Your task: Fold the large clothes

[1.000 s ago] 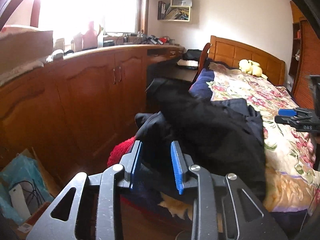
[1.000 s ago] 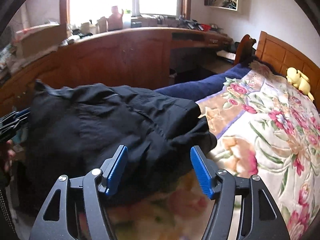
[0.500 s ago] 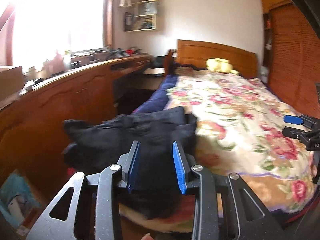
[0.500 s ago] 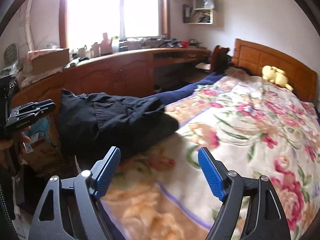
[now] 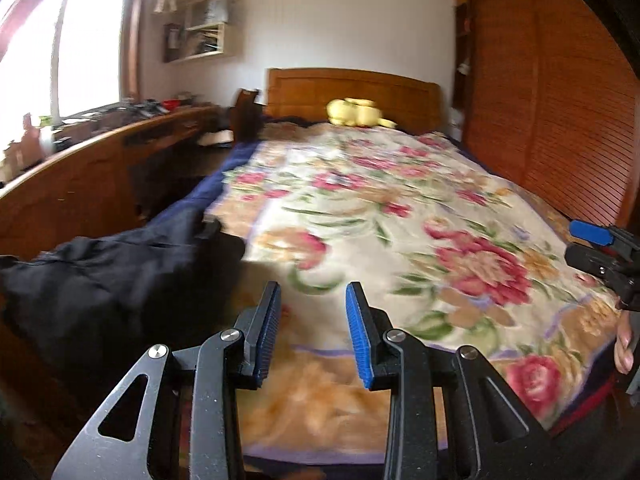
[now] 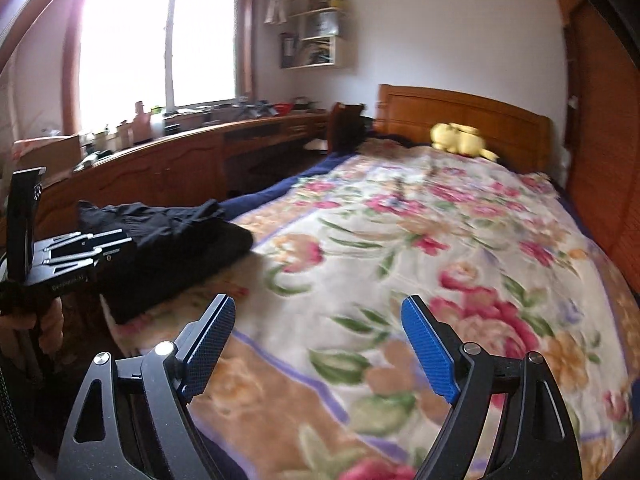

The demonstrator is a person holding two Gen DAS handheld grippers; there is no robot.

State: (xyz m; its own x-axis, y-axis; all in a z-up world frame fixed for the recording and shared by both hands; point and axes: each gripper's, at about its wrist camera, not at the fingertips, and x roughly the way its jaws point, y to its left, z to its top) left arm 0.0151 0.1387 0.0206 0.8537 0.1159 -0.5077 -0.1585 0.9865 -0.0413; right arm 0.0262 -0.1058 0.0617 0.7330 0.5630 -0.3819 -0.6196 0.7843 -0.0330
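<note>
A dark folded garment [image 5: 100, 272] lies in a heap on the near left corner of the bed, partly hanging over the edge; the right wrist view has the same garment [image 6: 168, 240] at left. My left gripper [image 5: 313, 304] is open over the floral blanket, to the right of the garment, with nothing between its blue pads. My right gripper [image 6: 319, 312] hovers over the blanket, its jaws opening wide and empty. Each gripper appears in the other's view: the right gripper [image 5: 592, 240] at the right edge, the left gripper [image 6: 80, 248] beside the garment.
The floral blanket [image 5: 400, 220] covers the bed up to a wooden headboard [image 6: 460, 108]. A yellow plush toy [image 6: 460, 138] lies by the headboard. A long wooden counter [image 6: 160, 160] runs under the window at left. A slatted wardrobe [image 5: 540, 120] stands at right.
Both grippers have swung right, away from the garment, which now sits at the left of each view. The right gripper's jaws have spread wider. The garment stays on the bed corner.
</note>
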